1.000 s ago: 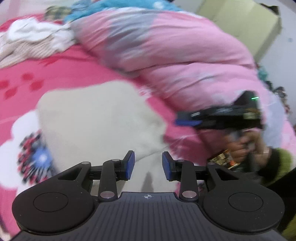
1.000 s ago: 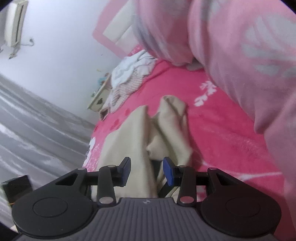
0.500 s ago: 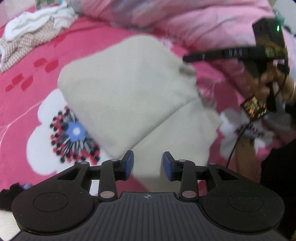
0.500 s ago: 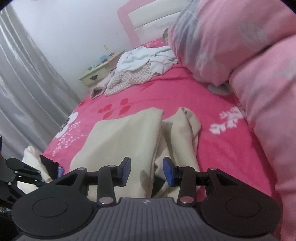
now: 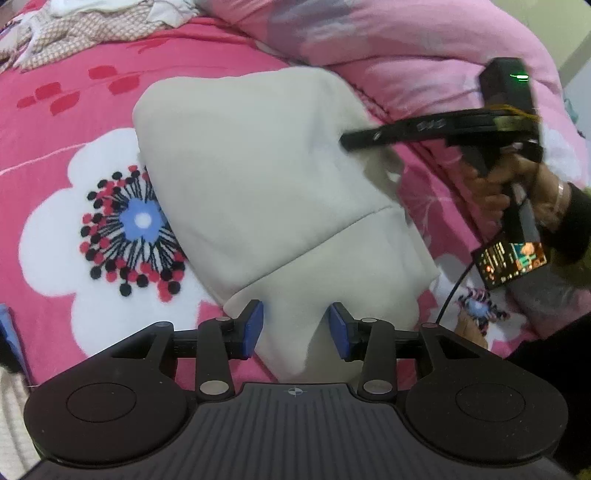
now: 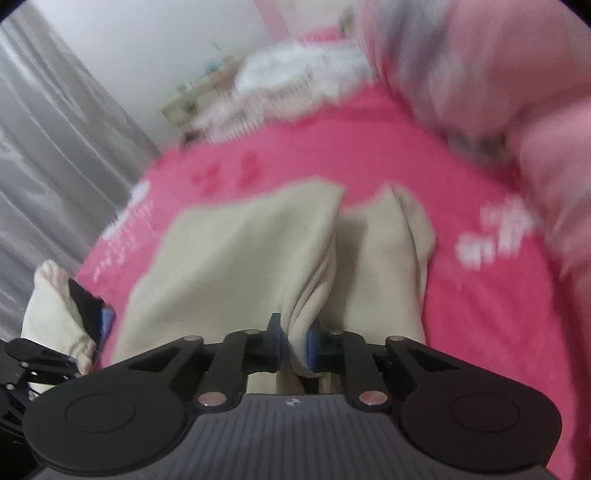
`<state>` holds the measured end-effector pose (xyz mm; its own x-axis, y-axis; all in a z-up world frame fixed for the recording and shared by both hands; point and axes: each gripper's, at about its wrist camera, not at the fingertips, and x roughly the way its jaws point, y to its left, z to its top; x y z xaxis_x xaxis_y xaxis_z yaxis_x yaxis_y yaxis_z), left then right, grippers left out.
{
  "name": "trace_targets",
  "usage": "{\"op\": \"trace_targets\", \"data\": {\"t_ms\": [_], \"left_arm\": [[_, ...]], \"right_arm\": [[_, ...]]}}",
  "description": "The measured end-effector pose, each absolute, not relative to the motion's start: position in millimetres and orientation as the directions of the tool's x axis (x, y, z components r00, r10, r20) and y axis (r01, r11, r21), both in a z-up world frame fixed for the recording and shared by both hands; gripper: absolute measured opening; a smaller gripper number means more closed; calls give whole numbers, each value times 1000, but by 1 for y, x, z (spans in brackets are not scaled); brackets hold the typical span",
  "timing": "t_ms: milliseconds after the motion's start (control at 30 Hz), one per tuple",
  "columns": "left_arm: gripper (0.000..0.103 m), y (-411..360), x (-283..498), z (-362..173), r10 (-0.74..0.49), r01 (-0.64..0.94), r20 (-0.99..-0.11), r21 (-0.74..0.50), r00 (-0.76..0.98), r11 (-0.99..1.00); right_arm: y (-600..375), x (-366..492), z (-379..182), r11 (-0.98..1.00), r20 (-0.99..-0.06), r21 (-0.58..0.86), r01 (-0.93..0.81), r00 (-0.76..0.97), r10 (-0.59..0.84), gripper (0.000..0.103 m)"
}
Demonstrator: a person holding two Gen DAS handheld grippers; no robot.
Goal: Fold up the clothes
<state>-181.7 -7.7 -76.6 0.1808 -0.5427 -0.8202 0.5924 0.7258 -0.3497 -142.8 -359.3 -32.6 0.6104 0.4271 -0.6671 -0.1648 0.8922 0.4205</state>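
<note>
A cream folded garment point(image 5: 266, 192) lies on the pink flowered bedsheet point(image 5: 55, 122). My left gripper point(image 5: 295, 330) is open, its blue pads on either side of the garment's near corner without touching it. In the left wrist view my right gripper point(image 5: 349, 142) reaches in from the right onto the garment's far edge, held by a hand point(image 5: 517, 184). The right wrist view shows the right gripper point(image 6: 295, 339) shut on a raised fold of the cream garment point(image 6: 236, 254), which spreads out ahead of it.
A bulky pink duvet point(image 5: 406, 48) is heaped along the far side of the bed. A pile of white and checked clothes point(image 5: 85, 26) lies at the back left. A grey curtain point(image 6: 48, 147) hangs left of the bed, and a bedside table point(image 6: 192, 96) stands beyond.
My right gripper has gone from open to shut on a fold of the garment. The left gripper has drawn back and lowered toward the garment's near corner, staying open.
</note>
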Motion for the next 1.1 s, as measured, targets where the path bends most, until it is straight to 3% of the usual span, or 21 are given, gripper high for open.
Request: {"op": "trace_targets", "data": {"t_ms": [133,233,367,733,800,900,1033,1100], "left_arm": [[40,-17,-182,-68,-569,620,-797,-347,200,704],[42,-29,-183,-67,-584,634,-784,-345,210,692],[43,-42,-189,-62,-581,666,-776,-301,246,683],[44,-22,-163,-75,-549,495,-799,-384,245,780],[44,-25,-165,-80,-543,499,-802,-374,250,782],[45,-34,-171,-79,-518,540,-808,-313,280,781],[46,-37,-175,-79,-500,573,-811,-265,302,775],[46,-37,-176,-79,-501,580,-809,-258,307,773]], "right_arm": [[-371,-156,-4,900,-590,402,-169,704,396,12],[-383,-152,-29,932,-656,348,-98,685,317,12],[-410,-152,-61,895,-683,446,32,658,317,12],[-410,-140,-65,926,-679,375,-34,670,299,13],[-406,-139,-68,945,-697,326,-38,665,268,18],[-405,-148,-58,962,-705,273,-3,680,202,41],[-404,-187,-16,967,-615,256,23,775,144,39],[-386,-212,2,966,-561,244,-87,800,213,36]]}}
